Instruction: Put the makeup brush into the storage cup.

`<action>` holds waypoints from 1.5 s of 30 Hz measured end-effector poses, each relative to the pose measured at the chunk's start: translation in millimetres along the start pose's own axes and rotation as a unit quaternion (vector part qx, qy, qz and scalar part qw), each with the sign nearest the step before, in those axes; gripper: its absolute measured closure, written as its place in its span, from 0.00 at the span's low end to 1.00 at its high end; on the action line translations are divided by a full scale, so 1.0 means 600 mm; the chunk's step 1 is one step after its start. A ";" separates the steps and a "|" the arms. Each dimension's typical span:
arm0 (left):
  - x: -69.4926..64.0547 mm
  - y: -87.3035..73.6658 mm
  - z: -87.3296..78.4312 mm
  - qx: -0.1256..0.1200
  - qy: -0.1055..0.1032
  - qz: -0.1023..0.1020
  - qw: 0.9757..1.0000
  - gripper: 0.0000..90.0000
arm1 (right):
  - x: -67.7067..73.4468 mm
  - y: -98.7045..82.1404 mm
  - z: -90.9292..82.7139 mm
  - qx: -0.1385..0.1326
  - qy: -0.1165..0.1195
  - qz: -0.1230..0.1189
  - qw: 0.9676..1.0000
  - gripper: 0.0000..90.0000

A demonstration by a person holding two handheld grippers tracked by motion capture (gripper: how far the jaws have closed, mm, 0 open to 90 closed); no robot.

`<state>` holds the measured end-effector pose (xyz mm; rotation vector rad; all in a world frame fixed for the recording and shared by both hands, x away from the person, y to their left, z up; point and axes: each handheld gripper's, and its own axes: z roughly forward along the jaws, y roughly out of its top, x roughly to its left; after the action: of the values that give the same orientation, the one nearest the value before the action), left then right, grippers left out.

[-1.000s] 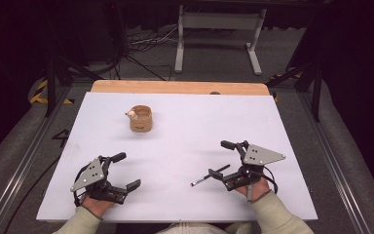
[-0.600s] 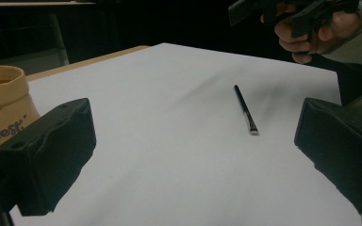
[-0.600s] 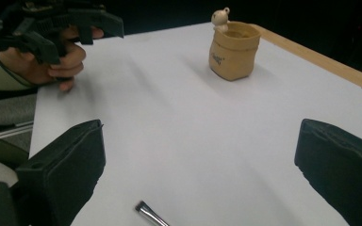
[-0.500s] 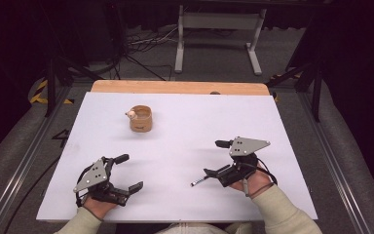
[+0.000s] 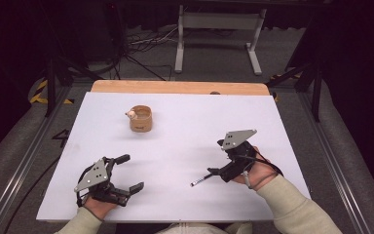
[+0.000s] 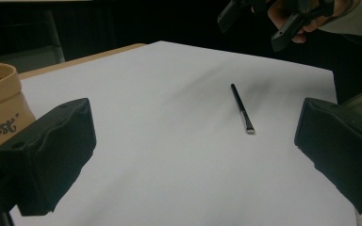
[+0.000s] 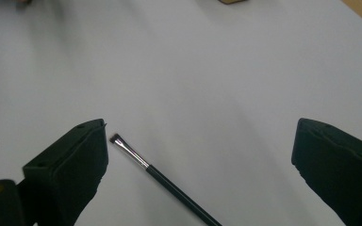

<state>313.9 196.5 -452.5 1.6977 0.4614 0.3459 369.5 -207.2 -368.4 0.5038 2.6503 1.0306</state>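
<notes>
White table (image 5: 175,195): both grippers' fingers wide open, empty; brush (image 7: 155,172) lies under right gripper (image 5: 219,157).

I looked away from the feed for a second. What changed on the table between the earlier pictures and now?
The right gripper has lifted and tipped over the small brush, jaws wide open on either side of it; nothing was gripped. The brush lies where it did on the white table. The left gripper, open, and the wooden cup stayed put.

A lab or studio: dark drapes, floor cables (image 5: 141,44), metal stand (image 5: 219,29), white-topped table (image 5: 272,126).
</notes>
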 end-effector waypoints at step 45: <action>0.001 0.000 -0.001 0.001 -0.006 -0.003 1.000 0.02 | -0.008 0.027 0.048 0.195 0.059 -0.023 0.979 0.08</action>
<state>314.3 197.2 -452.4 1.6991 0.4593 0.3309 387.7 -180.8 -377.1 0.4656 2.9693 0.5395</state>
